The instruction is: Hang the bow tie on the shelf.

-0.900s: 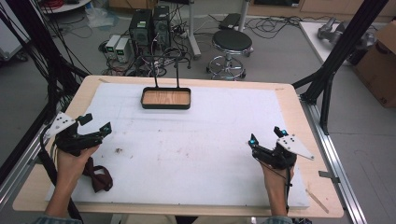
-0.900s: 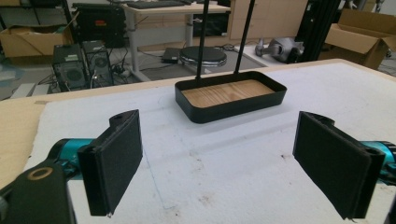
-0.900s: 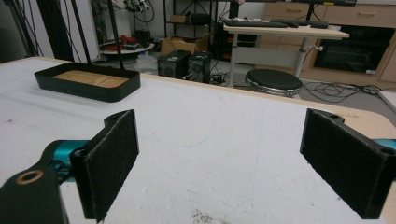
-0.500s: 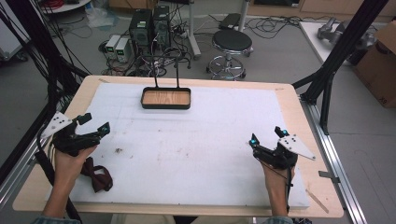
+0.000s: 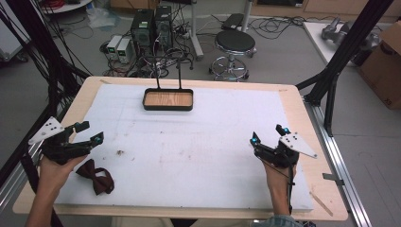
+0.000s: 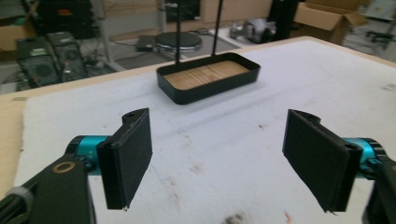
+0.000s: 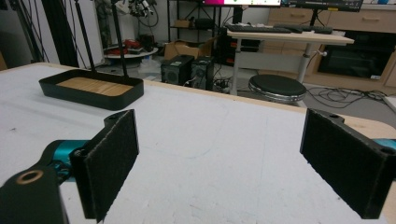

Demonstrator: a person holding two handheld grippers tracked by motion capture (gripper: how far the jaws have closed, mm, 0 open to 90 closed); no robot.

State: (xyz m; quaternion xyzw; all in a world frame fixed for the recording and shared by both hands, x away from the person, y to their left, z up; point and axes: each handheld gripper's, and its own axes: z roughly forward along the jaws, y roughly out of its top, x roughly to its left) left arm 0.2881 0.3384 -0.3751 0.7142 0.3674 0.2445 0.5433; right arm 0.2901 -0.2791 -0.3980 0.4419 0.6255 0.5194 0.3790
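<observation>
Lab room, grey floor, a round stool (image 5: 234,43) and two computer towers (image 5: 152,27) beyond the far edge of the worktop (image 5: 293,101), which is pale wood under a white foam sheet (image 5: 198,151), scuffed and speckled. Landmark: the black tray (image 5: 168,100) with a wooden floor, two thin black rods rising from its far side, sitting near the far edge of the sheet. In my left claw view the tray (image 6: 208,79) lies ahead between my two pads, well off. In my right claw view the tray (image 7: 91,91) is off to the left and farther back. My left claw (image 5: 85,133) is well toward me and to the left of the tray, over the sheet's left edge, jaws spread wide with only bare foam between them; it holds nothing. My right claw (image 5: 268,134) is well toward me and to the right of the tray, likewise released, pads far apart over empty foam. The dark red bow tie (image 5: 96,176) lies flat on the sheet, nearer to me than the tray and far to its left, just beside my left hand (image 5: 56,171) and a little toward me from the left claw's tips, not touched by the pads. A few dark crumbs (image 5: 119,152) lie on the foam between bow tie and tray.
</observation>
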